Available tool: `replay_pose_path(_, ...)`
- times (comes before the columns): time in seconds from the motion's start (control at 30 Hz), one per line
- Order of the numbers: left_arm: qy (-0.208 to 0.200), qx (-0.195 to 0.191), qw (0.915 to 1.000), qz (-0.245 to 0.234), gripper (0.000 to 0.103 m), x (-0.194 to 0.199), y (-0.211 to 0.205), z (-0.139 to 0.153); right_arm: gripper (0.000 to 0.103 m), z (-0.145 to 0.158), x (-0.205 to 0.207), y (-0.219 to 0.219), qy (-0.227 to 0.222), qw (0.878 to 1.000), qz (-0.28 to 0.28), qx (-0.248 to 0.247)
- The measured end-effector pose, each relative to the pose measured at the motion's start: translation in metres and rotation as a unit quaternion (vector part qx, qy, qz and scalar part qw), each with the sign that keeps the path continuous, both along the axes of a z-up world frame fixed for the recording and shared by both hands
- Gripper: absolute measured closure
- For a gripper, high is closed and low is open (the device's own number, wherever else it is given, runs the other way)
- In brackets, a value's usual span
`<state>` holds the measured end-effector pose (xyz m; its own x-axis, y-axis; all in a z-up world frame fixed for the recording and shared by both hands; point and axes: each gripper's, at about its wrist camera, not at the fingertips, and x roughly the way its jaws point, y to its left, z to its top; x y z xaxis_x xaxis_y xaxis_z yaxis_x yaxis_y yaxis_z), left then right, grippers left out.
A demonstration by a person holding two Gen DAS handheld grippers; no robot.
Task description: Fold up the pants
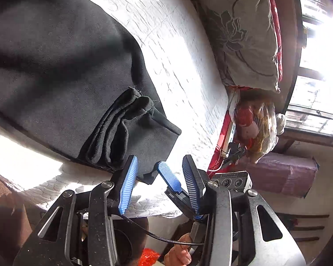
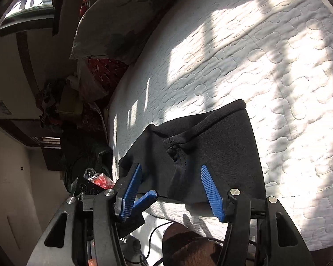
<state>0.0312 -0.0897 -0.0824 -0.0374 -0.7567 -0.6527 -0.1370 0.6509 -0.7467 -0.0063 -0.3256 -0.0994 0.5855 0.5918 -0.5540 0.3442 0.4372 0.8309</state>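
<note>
Now folded black pants (image 2: pixel 213 146), lengthwise along mattress (image 2: pixel 266 66)

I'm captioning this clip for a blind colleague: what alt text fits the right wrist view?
Folded black pants lie near the edge of a white quilted mattress in patchy sunlight. The right gripper, blue pads apart, sits just before the fabric without pinching it. A grey floral pillow lies at the far end.

The left claw (image 1: pixel 161 173) points downward with its blue pads (image 1: pixel 127 188) apart and nothing between them. The right claw (image 2: pixel 171 184) also angles down, its jaws parted wide, nothing pinched. In the left wrist view a bare hand (image 1: pixel 179 252) grips the right claw's handle.
</note>
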Motion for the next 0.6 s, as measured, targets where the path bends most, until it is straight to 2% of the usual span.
replay_pose_path(0.1,0.002,0.066,0.9977,-0.015,0.063,0.003,-0.015,-0.026,0.045,-0.030,-0.014,-0.009,0.020,0.999,-0.024,0.030)
replay_pose_path(0.13,0.010,0.075,0.9969,-0.020,0.067,0.004,-0.017,-0.042,0.048,-0.040,-0.019,-0.013,0.028,0.998,-0.033,0.035)
replay_pose_path(0.2,0.026,0.051,0.9983,-0.009,0.069,0.006,-0.010,-0.050,0.054,-0.057,-0.025,-0.019,0.024,0.996,-0.050,0.067)
replay_pose_path(0.3,0.030,0.022,0.9993,-0.008,0.069,0.009,0.005,-0.037,0.055,-0.063,-0.030,-0.026,0.017,0.992,-0.066,0.111)
replay_pose_path(0.47,-0.027,0.023,0.9993,0.008,0.069,0.023,0.063,0.007,0.046,-0.033,-0.036,-0.029,-0.012,0.995,-0.062,0.076)
replay_pose_path(0.53,-0.050,0.037,0.9978,0.023,0.067,0.038,0.098,0.022,0.041,-0.018,-0.035,-0.020,-0.020,0.998,-0.048,0.046)
replay_pose_path(0.6,-0.077,0.065,0.9941,0.040,0.061,0.055,0.138,0.036,0.036,-0.002,-0.028,-0.004,-0.027,0.999,-0.023,0.002)
